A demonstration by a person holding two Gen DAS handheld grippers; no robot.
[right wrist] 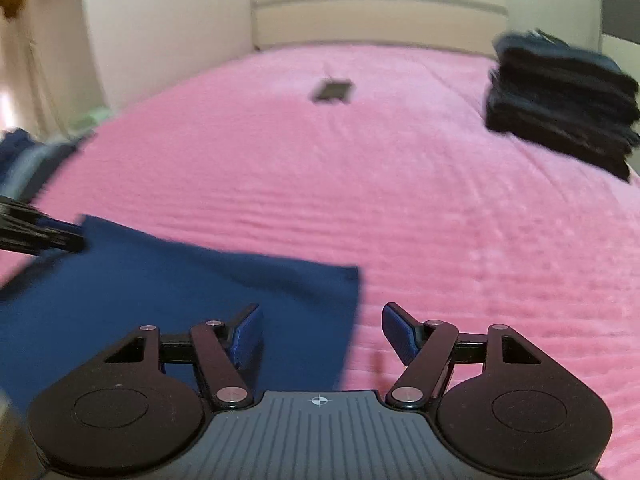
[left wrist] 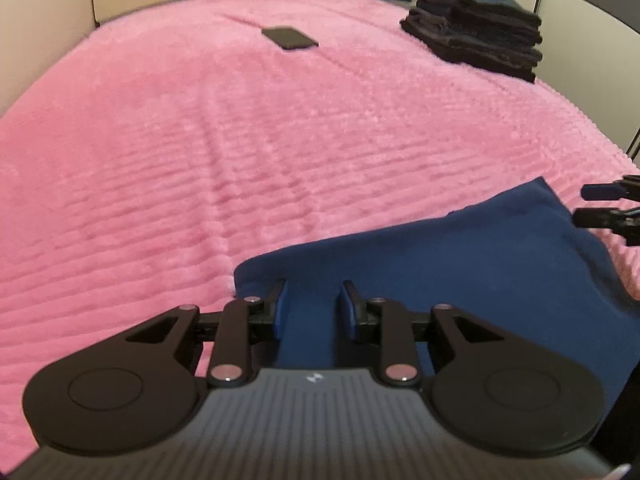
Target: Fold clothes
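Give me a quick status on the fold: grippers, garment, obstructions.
Left gripper narrow gap over the navy cloth, no clamp visible. Right gripper open at the cloth's edge. Phone and dark folded stack far up the bed, clear.

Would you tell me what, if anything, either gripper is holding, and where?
Right gripper: nothing, jaws open. Left gripper: blue cloth lies between its narrow jaws near its left edge; a grip cannot be told.
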